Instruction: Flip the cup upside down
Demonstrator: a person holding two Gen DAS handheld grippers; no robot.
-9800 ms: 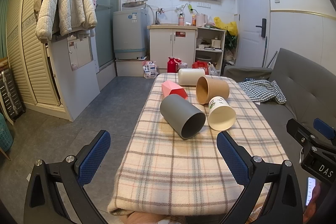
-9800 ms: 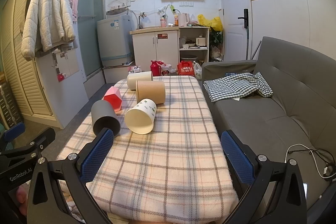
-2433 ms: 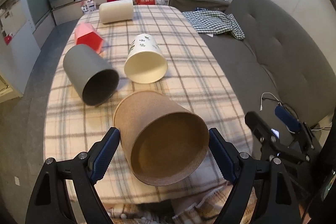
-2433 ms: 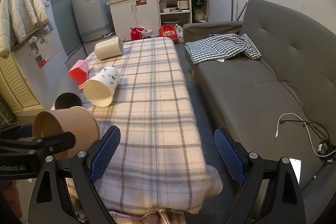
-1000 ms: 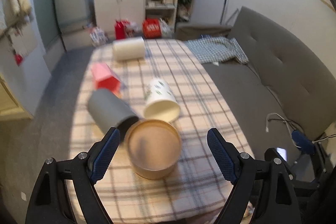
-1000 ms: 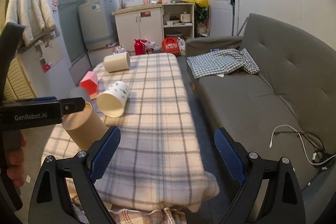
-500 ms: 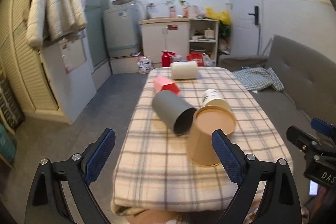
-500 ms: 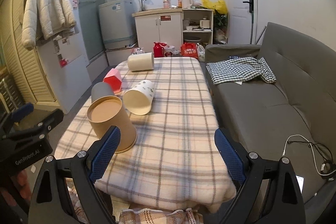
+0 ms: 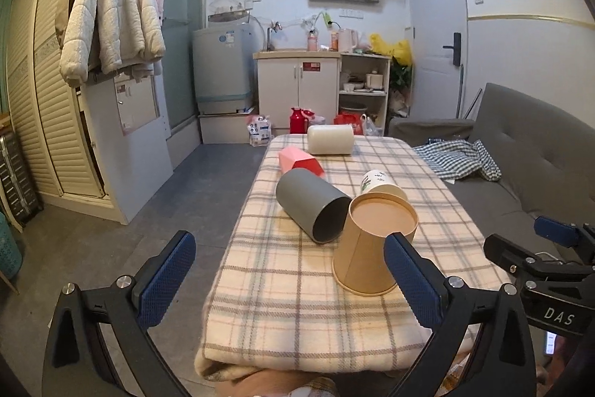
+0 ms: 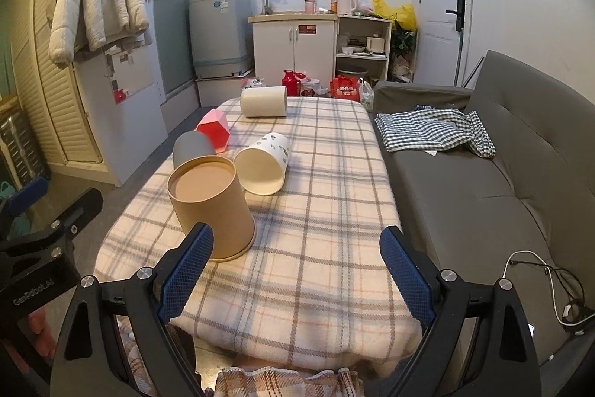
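A brown paper cup (image 9: 373, 244) stands upside down, base up, on the plaid tablecloth (image 9: 297, 285) near the table's front; it also shows in the right wrist view (image 10: 212, 207). My left gripper (image 9: 290, 281) is open and empty, drawn back from the cup, whose lower right edge sits behind the right finger. My right gripper (image 10: 293, 274) is open and empty, low over the table's front edge, with the cup behind its left fingertip.
A grey cup (image 9: 310, 205), a white printed cup (image 10: 264, 164), a cream cup (image 9: 330, 139) and a pink box (image 9: 299, 162) lie on their sides further back. A grey sofa (image 10: 483, 181) with a checked cloth (image 10: 435, 131) runs along the right.
Since a second ago the left gripper let go of the brown cup, which now stands base up on the cloth. The left gripper has pulled back and levelled; the right gripper barely moved.
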